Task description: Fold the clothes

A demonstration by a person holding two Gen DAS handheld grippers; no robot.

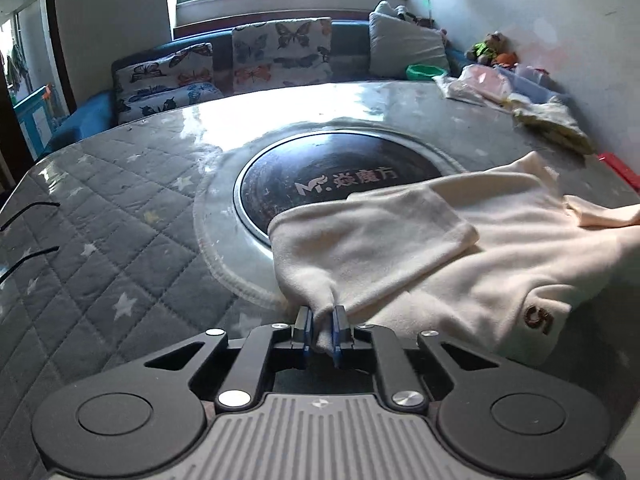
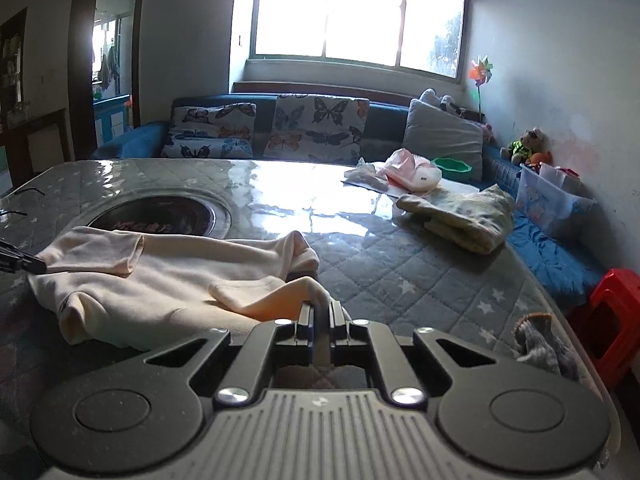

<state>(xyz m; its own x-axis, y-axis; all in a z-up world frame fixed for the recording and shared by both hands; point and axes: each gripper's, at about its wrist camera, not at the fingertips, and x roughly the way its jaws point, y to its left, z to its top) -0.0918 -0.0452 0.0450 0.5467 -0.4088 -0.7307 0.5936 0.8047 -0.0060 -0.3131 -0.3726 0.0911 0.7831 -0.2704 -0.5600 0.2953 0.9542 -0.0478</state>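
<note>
On the quilted tabletop (image 1: 120, 208), a cream top (image 1: 460, 248) lies spread, its far edge overlapping the round dark plate (image 1: 320, 176) at twelve o'clock. Left gripper (image 1: 322, 330) fingers are clenched on a sleeve end at six o'clock; right gripper (image 2: 320, 316) fingers pinch the other sleeve (image 2: 276, 296).

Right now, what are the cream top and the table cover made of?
Cream top: soft fleece-like knit by its look, matte and fuzzy, draping in folds. Table cover: quilted star-print fabric, apparently under a clear glossy sheet, since window glare reflects off it.
</note>
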